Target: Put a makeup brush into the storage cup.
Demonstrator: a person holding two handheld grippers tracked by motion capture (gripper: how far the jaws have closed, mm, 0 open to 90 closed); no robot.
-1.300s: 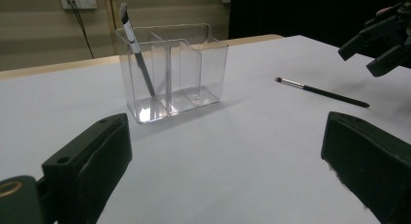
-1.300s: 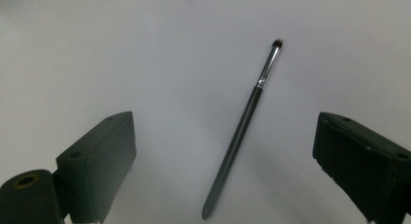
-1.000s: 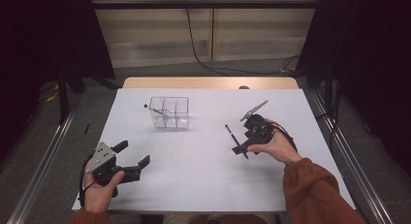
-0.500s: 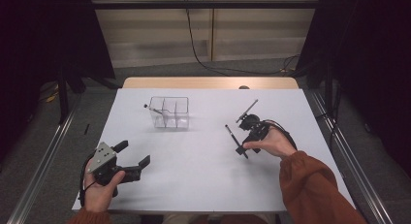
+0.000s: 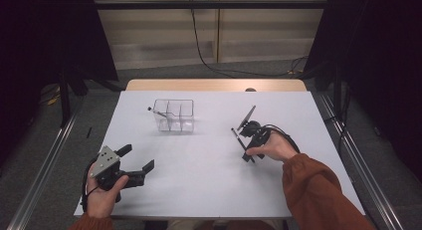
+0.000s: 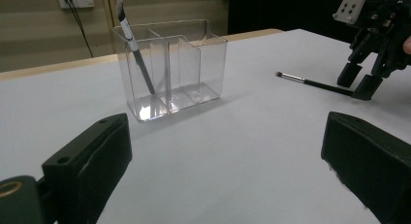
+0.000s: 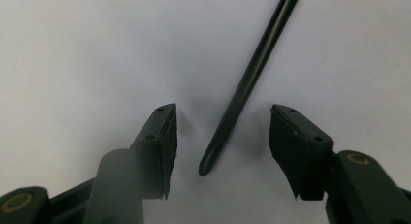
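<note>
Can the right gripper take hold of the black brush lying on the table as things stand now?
Probably yes. The right gripper stands over the brush with the handle end between its jaws, which have just been closing but do not touch it yet. Nothing lies between pads and handle on the white table.

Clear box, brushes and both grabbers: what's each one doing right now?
Clear box: upright on the table, one brush leaning in its end compartment.
Brush in the box: tilted, bristles up.
Loose brush: lying flat on the table, its handle end between the right gripper's jaws.
Right gripper: jaws just been closing, not yet touching the handle.
Left gripper: open, holding nothing.
</note>
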